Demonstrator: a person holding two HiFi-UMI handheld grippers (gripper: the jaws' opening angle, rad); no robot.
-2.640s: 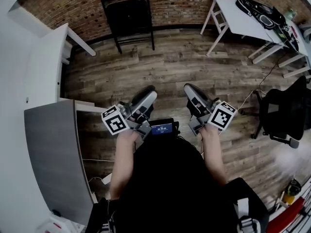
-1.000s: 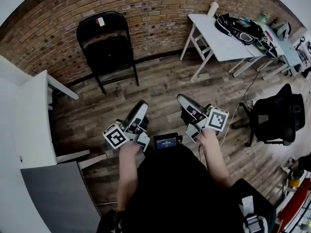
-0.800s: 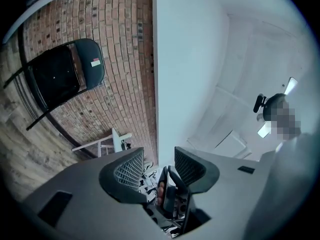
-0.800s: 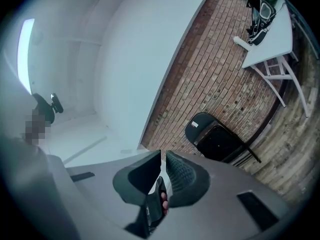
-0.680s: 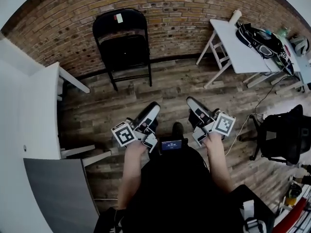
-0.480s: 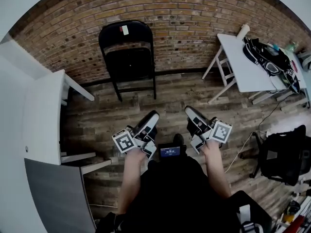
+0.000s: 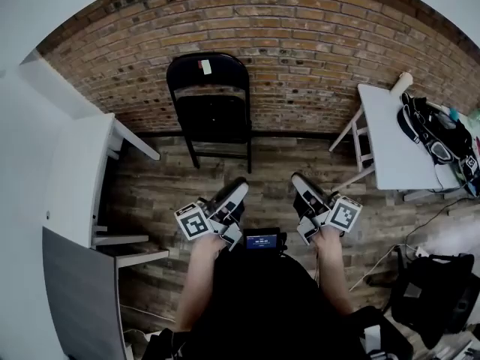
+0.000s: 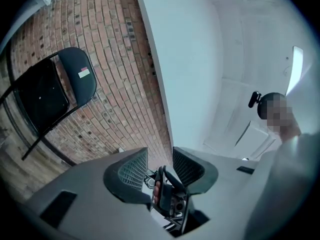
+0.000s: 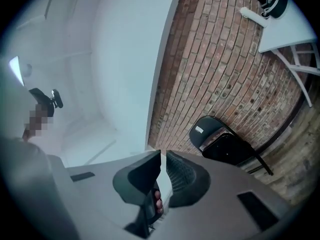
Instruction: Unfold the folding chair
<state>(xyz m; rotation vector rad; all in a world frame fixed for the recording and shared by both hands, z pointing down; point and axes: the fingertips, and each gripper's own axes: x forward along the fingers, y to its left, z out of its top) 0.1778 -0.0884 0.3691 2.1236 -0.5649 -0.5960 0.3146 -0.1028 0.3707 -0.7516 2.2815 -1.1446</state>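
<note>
So both forearms are stretched straight ahead at waist height, side by side, with the left hand and right hand each wrapped round a handle and both tools aimed at the brick wall, tips a touch above level. The left claw has a narrow gap with nothing in it, and it's just been closing a bit. The right claw is pinched together, also on nothing. The folding chair is well apart from both claws, across a stretch of wooden floor. It stands folded flat against the wall with its long axis upright, backrest on top, front facing the person. In the left gripper view the chair sits tilted at the left edge with its feet cut off. In the right gripper view the chair has its lower part hidden behind the claw body. The small sticker on the backrest is too tiny to read.
</note>
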